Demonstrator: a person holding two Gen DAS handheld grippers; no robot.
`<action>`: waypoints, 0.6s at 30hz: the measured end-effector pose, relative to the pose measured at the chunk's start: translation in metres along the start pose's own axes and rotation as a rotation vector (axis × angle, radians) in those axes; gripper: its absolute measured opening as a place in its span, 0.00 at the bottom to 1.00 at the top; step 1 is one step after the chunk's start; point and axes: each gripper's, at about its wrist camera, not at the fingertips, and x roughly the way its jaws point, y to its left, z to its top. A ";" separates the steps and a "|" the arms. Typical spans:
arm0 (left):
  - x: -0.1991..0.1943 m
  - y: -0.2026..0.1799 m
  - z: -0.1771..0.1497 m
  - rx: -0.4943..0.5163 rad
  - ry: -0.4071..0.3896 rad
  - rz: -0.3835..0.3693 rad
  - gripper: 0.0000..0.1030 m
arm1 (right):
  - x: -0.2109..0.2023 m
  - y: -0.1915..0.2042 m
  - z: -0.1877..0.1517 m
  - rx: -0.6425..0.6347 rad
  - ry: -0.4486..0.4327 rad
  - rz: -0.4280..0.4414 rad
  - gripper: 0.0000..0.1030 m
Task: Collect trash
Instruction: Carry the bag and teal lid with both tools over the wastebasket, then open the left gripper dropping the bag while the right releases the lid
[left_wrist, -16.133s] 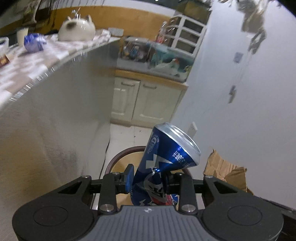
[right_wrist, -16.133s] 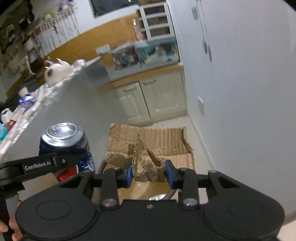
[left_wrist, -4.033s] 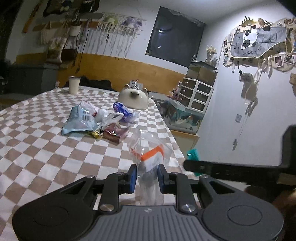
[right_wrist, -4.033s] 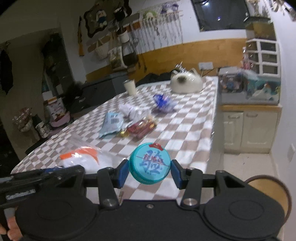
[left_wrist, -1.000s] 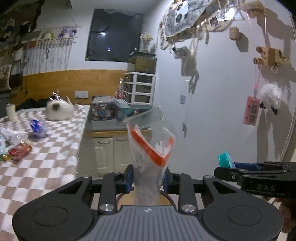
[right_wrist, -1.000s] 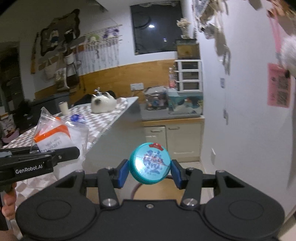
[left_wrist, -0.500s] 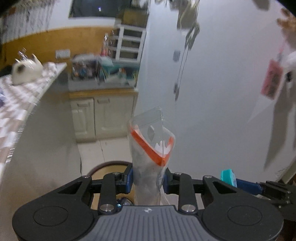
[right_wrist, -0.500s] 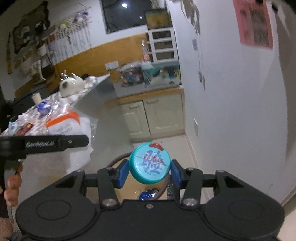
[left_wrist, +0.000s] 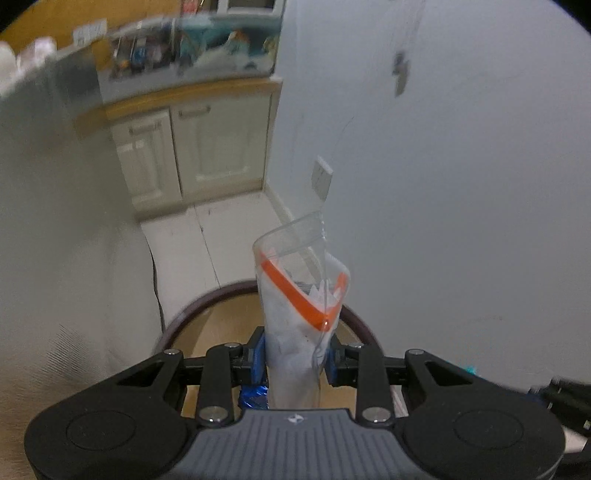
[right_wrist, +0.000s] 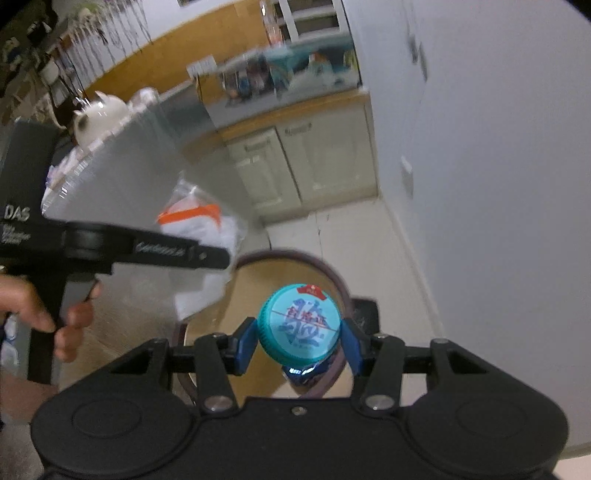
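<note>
My left gripper (left_wrist: 295, 356) is shut on a clear plastic bag (left_wrist: 301, 295) with an orange zip strip and white paper inside; the bag stands upright over a round bin (left_wrist: 207, 306) with a dark brown rim. A crushed blue can (left_wrist: 253, 397) lies inside the bin. My right gripper (right_wrist: 298, 343) is shut on a round teal lid (right_wrist: 299, 326) with blue print, held above the same bin (right_wrist: 291, 258). In the right wrist view the left gripper (right_wrist: 147, 251) and the plastic bag (right_wrist: 207, 236) hang to the left, held by a person's hand (right_wrist: 55, 314).
A pale wall (left_wrist: 461, 184) runs close along the right of the bin. The table's grey side (left_wrist: 55, 221) drops on the left. Cream cabinets (left_wrist: 192, 155) under a cluttered counter stand behind. A white teapot (right_wrist: 98, 118) sits on the table edge.
Both grippers have swung away from the table and dropped towards the floor; the bin has come up into view beneath the bag and the lid. Both grips are unchanged.
</note>
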 end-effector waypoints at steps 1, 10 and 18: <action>0.014 0.005 -0.003 -0.007 0.020 -0.002 0.31 | 0.013 0.000 -0.001 0.008 0.021 0.002 0.48; 0.088 0.051 -0.040 -0.076 0.181 0.063 0.32 | 0.089 0.004 -0.011 0.022 0.164 0.000 0.48; 0.107 0.066 -0.059 -0.119 0.229 0.079 0.36 | 0.126 0.020 -0.011 -0.069 0.241 -0.007 0.49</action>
